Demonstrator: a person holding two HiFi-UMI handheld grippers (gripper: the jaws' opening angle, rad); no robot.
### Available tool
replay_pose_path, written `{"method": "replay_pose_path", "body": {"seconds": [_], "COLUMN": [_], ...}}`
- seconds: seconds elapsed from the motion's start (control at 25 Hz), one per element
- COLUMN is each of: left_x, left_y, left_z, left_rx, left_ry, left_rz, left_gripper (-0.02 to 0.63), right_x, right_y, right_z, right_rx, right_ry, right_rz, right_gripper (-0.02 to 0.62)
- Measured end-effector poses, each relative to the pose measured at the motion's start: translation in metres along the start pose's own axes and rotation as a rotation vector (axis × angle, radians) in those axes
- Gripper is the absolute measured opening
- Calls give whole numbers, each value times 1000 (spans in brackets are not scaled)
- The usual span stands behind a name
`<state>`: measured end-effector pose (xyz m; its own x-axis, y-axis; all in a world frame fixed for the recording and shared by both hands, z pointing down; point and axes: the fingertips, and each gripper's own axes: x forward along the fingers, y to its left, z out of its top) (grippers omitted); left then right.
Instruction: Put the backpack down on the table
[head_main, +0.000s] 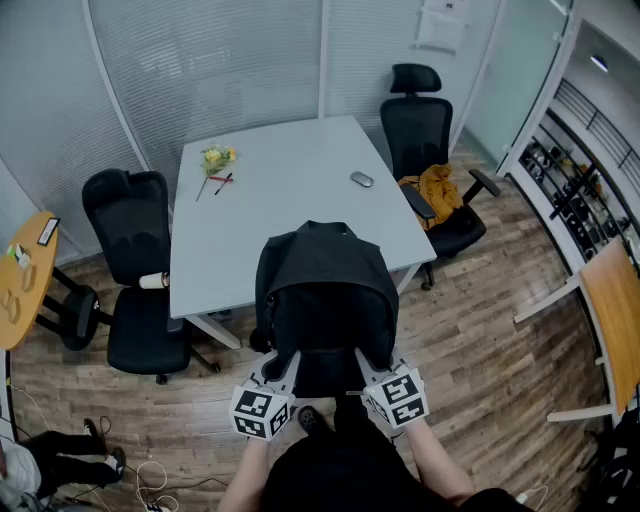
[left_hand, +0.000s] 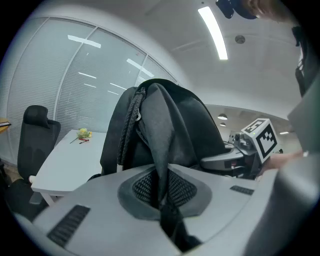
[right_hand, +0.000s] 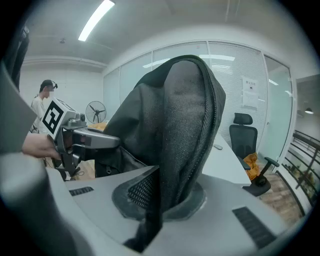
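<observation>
A: Step?
B: Carry phase. Backpack (head_main: 325, 290) is held up at the desk's (head_main: 290, 200) near edge, base not on the top yet afaict.
A: Grips?
B: L gripper (left_hand: 162, 197) clamped on a smooth flat strap (left_hand: 161, 145). R gripper (right_hand: 159, 200) clamped on the wide mesh shoulder strap (right_hand: 185, 125). Both jaws tight on fabric.
A: Next?
B: Prob. push fwd past the near edge, lower till the base sits flat, then let go. Flower (head_main: 215, 158) by far-left corner and mouse (head_main: 362, 180) toward the right edge are well apart from the bag.
A: Materials?
B: Bag is black woven cloth, soft, domed top, coarse zip along the side, so it'll likely slump. Desk is a hard, smooth, pale rect. top.
</observation>
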<state>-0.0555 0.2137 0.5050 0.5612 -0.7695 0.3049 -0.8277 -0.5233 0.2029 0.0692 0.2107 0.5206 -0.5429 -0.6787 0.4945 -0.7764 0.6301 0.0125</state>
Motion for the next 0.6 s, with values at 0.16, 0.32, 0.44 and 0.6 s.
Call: {"method": "replay_pose_path", "body": {"seconds": [0.16, 0.32, 0.44, 0.6], "left_x": [-1, -6, -10, -11], "left_y": [0, 0, 3, 6], "left_z": [5, 8, 10, 12], "left_rx": [6, 1, -3, -4], "left_ry": [-15, -29, -38, -45], "left_rz": [14, 18, 24, 27], "left_gripper": [18, 18, 18, 18], "right_x": [-1, -3, -3, -1], "right_y": [-2, 1, 5, 7], "right_z": [6, 12, 14, 18], "right_rx": [-12, -25, -32, -39], "right_ry": [-18, -33, -35, -37], "right_rz": [4, 8, 14, 21], "right_gripper": [17, 17, 17, 17]}}
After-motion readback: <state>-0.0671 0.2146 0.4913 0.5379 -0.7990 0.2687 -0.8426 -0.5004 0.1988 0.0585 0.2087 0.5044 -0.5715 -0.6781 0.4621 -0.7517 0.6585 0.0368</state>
